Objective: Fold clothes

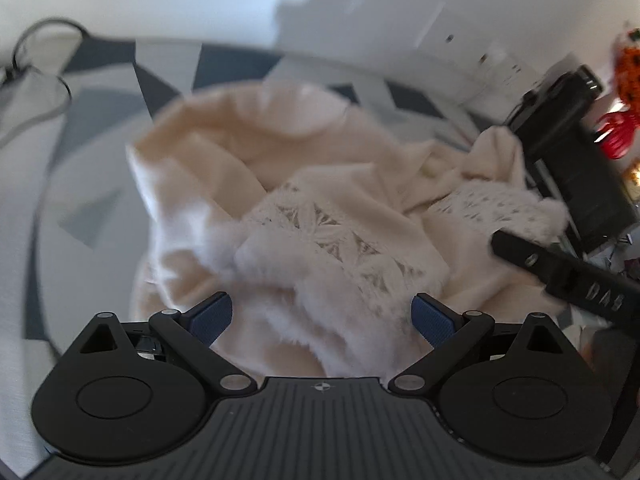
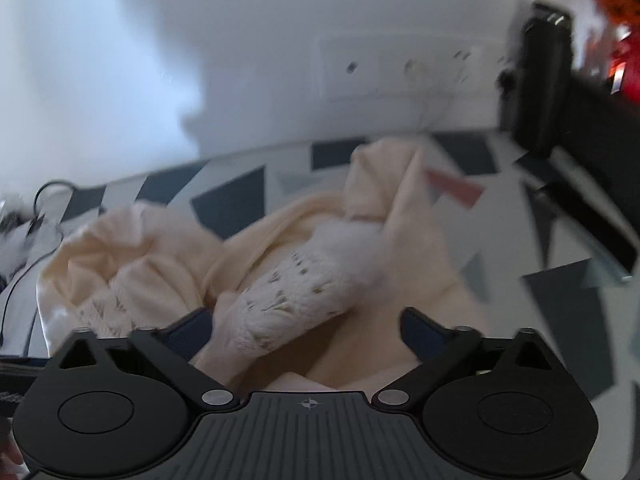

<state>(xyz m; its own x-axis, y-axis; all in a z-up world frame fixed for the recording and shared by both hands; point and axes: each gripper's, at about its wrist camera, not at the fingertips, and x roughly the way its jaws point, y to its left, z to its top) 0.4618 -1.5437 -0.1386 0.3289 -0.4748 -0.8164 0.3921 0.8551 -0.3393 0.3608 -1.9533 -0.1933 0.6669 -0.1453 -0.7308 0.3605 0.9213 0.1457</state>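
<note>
A white cloth printed with dark blue and grey triangles and bars (image 1: pixel 100 152) covers the flat surface and carries everything else; it runs back to a plain pale wall (image 2: pixel 248 40) with a white socket plate (image 2: pixel 400 68) set into it. In the middle of this cloth lies the cream knitted garment with white lace panels and fuzzy white trim (image 1: pixel 304 208), crumpled into a loose heap, one fold standing up at its far side in the right wrist view (image 2: pixel 384 184). At the right edge of the surface stands a black boxy object with a glossy cap (image 1: pixel 572 152), its make too blurred to tell, and past it sit red and orange shapes (image 1: pixel 624 92), also too blurred to name. A thin dark cable (image 1: pixel 44 80) loops over the cloth at the far left. No container shows in either view. The left gripper (image 1: pixel 322 316) hangs over the near part of the heap, blue-padded fingers (image 1: pixel 214 314) spread wide with trim between them but nothing clamped. The right gripper (image 2: pixel 306 334) is likewise wide apart, a lace sleeve lying loose between its fingers; in the left view its black finger (image 1: pixel 560 272) reaches in beside the garment's right side.
</note>
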